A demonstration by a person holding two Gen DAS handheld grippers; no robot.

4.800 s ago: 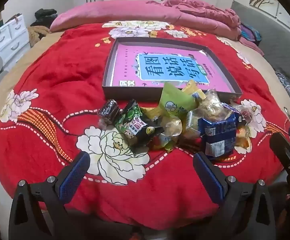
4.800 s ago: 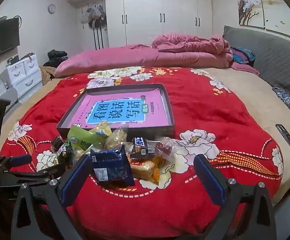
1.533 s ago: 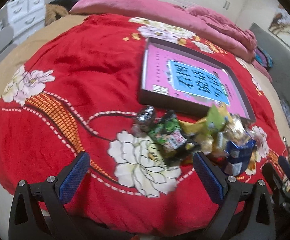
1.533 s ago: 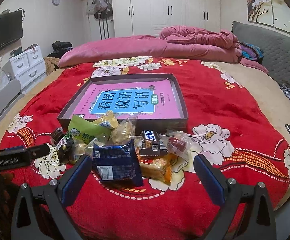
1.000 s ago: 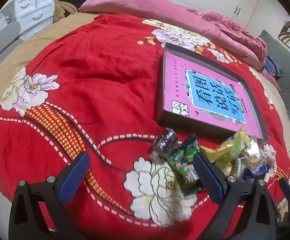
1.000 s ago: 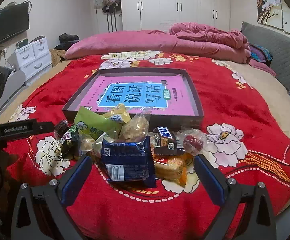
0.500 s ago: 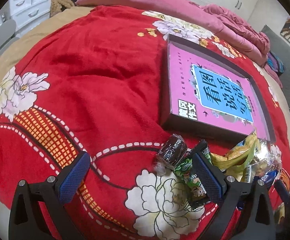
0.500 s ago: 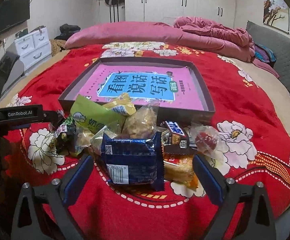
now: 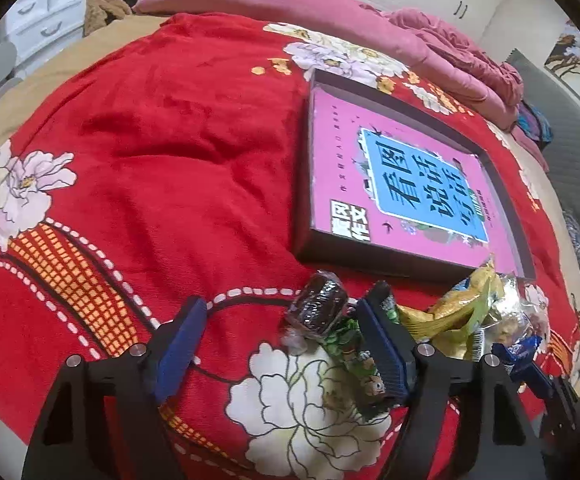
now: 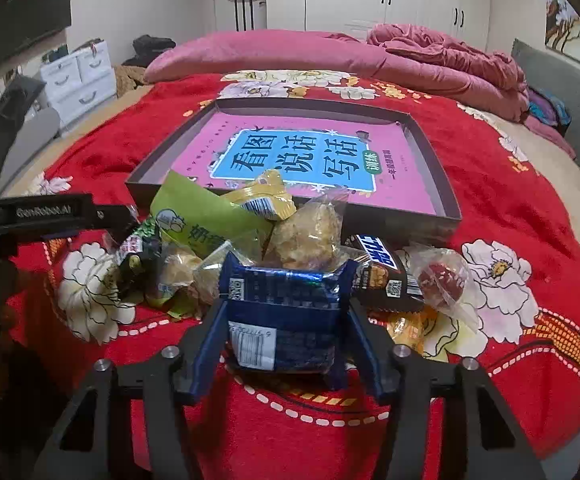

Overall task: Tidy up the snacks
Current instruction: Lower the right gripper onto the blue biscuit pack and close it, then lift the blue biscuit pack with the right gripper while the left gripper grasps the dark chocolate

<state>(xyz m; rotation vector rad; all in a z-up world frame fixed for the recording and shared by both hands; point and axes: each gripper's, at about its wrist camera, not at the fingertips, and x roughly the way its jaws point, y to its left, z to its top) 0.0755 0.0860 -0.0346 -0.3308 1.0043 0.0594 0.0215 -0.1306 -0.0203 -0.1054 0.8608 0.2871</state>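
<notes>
Centrally, lower frame of right view: blue snack packet (image 10: 284, 312) on red bedspread (image 10: 501, 216), front of snack pile; judged light, crinkly, slippery; grip mid-body across its sides. Right tool (image 10: 284, 344) closing, packet between pads; a second ago spread wide. Left tool (image 9: 278, 344) also closing around green packet (image 9: 349, 344), dark wrapped snack (image 9: 319, 312) beside. Tray (image 10: 437, 164) behind pile.

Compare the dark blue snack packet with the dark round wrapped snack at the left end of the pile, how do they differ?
The dark blue snack packet is flat and rectangular with a white barcode label; the dark round wrapped snack is a small, plump, ridged lump in clear wrap. The blue packet sits between the closing right tongs; the round snack lies just ahead of the closing left tongs, untouched. Both are sealed and rest on the red floral blanket.
</notes>
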